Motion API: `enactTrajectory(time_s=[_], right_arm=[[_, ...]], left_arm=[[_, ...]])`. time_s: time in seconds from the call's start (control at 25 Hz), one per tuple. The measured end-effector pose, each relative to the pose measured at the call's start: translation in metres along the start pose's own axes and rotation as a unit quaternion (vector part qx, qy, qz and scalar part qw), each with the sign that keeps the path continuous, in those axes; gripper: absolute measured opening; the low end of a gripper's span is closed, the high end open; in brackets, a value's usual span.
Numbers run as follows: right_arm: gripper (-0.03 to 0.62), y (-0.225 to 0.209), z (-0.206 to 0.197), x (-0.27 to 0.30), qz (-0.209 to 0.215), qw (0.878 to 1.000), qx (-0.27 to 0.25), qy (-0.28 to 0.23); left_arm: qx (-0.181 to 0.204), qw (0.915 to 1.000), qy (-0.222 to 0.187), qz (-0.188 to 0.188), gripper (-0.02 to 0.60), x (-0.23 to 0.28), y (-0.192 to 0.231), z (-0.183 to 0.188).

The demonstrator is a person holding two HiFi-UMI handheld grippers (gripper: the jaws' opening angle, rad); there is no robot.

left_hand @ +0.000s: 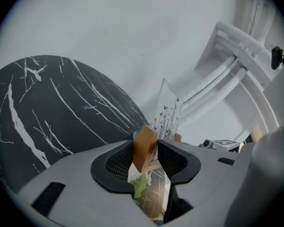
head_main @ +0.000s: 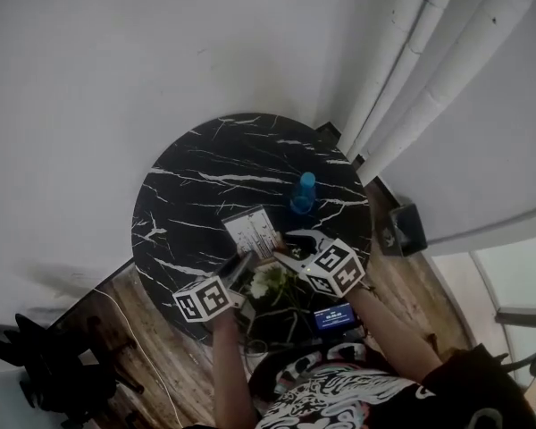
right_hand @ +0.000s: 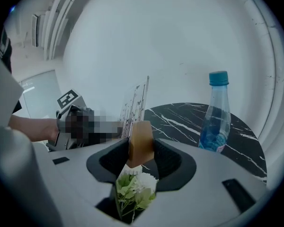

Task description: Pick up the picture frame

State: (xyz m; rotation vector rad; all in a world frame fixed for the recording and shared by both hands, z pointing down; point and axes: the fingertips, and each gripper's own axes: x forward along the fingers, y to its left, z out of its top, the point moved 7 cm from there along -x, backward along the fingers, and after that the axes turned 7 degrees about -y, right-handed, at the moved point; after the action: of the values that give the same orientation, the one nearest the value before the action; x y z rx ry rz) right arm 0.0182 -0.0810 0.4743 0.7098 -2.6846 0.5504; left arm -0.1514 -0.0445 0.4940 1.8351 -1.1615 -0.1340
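**A:** The fingers (left_hand: 117,164) of the left gripper (left_hand: 150,156): what are they on?

**B:** They pinch a wooden foot (left_hand: 143,148) at one end of the picture frame (left_hand: 169,113). The clear pane, printed with small butterflies, stands upright just past the pads.

**A:** And the right gripper (right_hand: 141,151)?

**B:** The same at the other end. Its fingers (right_hand: 110,163) clamp a second wooden foot (right_hand: 141,137), and the pane rises edge-on beyond it.

**A:** So where does the frame lie between them?

**B:** In the head view it sits over the near part of the black marble table (head_main: 205,172), with one gripper at each end. Its long axis runs from the left gripper to the right one, so neither hand is nearer. A blue bottle (head_main: 304,193) stands just beyond it and white flowers (head_main: 272,282) lie below, towards the person.

**A:** What does lifting it depend on?

**B:** Probably on both hands rising evenly, so the long axis stays level and the pane upright. I cannot tell whether the feet still touch the table.
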Motion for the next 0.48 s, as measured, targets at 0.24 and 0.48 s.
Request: enactTrajectory(time_s=[0.24, 0.48], right_arm=[[0.166, 0.009, -0.008, -0.015, -0.005, 0.999, 0.039, -0.007], [0.166, 0.018, -0.010, -0.033, -0.013, 0.999, 0.052, -0.012]], left_arm=[[-0.008, 0.9998, 0.012, -0.010, 0.169, -0.010, -0.012, -0.005], [-0.012, 0.9996, 0.015, -0.021, 0.164, -0.017, -0.023, -0.015]])
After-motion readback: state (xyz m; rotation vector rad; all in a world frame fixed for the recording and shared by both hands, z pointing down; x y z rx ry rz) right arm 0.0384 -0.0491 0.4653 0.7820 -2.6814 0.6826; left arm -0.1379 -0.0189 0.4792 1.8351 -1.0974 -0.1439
